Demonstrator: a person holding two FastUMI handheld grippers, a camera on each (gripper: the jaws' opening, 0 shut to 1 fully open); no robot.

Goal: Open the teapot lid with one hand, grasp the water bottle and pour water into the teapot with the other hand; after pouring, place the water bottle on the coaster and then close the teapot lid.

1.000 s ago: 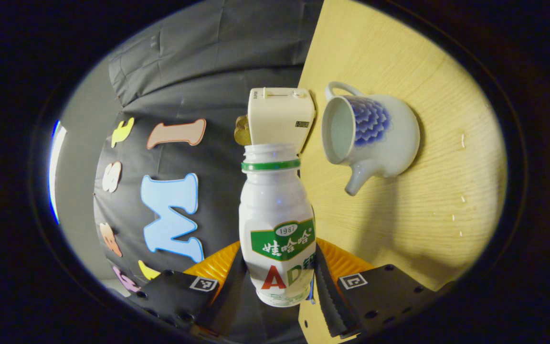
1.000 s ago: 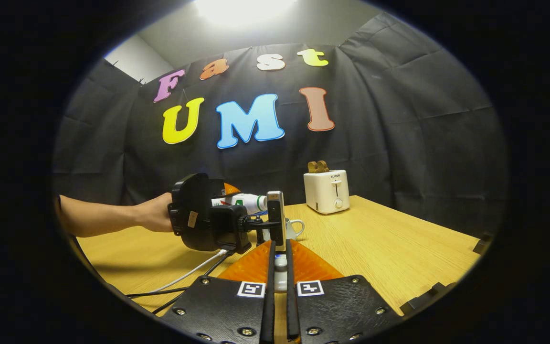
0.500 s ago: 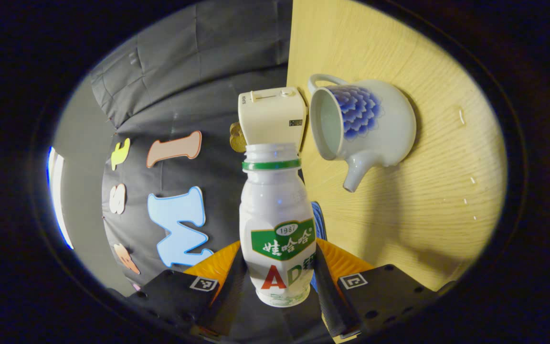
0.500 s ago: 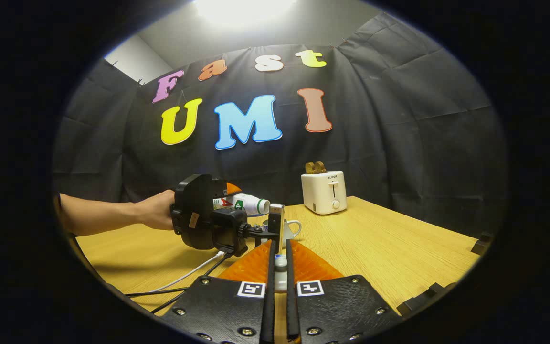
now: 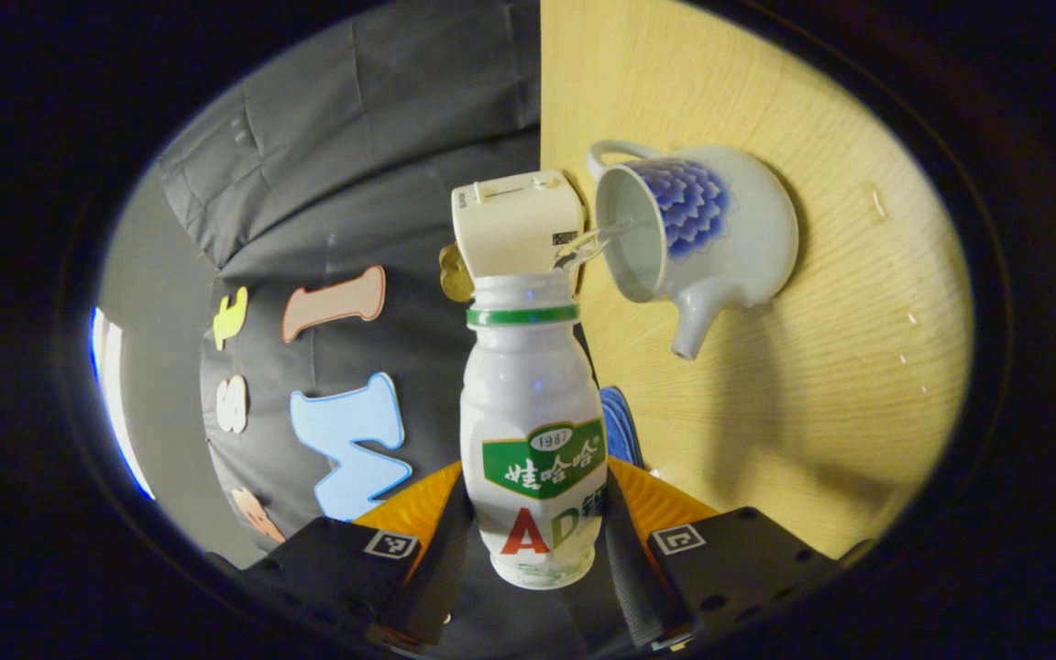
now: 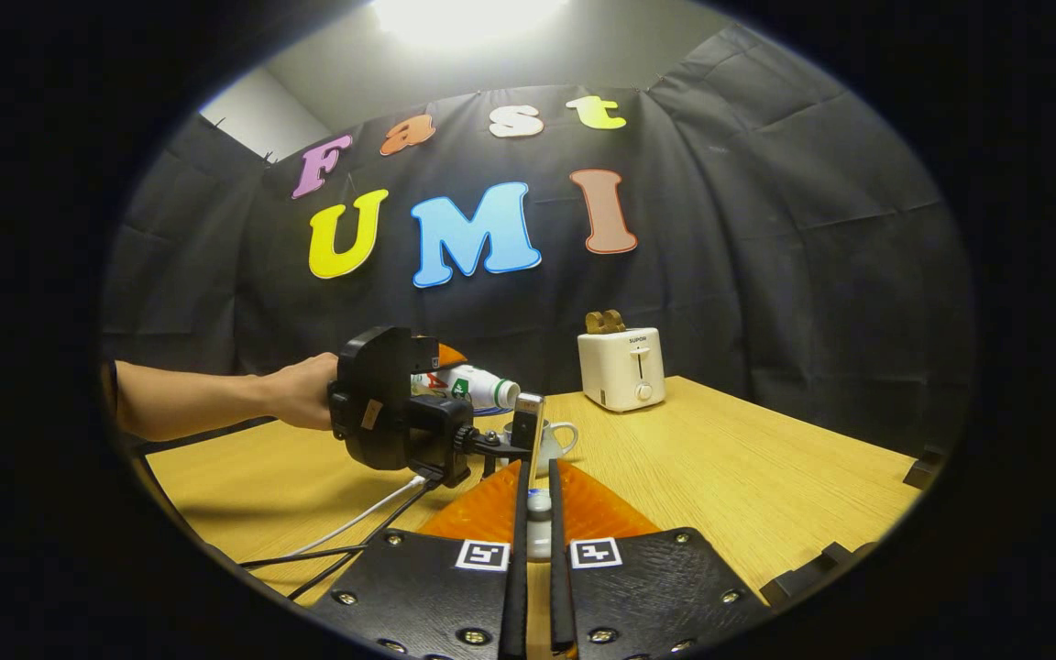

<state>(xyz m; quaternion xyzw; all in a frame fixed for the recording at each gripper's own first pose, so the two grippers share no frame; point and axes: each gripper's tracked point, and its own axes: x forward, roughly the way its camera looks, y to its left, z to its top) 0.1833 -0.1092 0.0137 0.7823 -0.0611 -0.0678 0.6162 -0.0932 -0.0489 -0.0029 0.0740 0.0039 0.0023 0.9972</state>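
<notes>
Now left gripper [image 5: 535,513] tips bottle [image 5: 533,431]; water entering teapot [image 5: 698,234].

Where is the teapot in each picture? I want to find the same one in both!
Left gripper view: the teapot is upper right on the wooden table, lid off, mouth facing the tipped water bottle.
Right gripper view: the teapot is small, near the middle, partly hidden behind the left gripper.
Shared landmark: the white toaster at the back of the table.
</notes>
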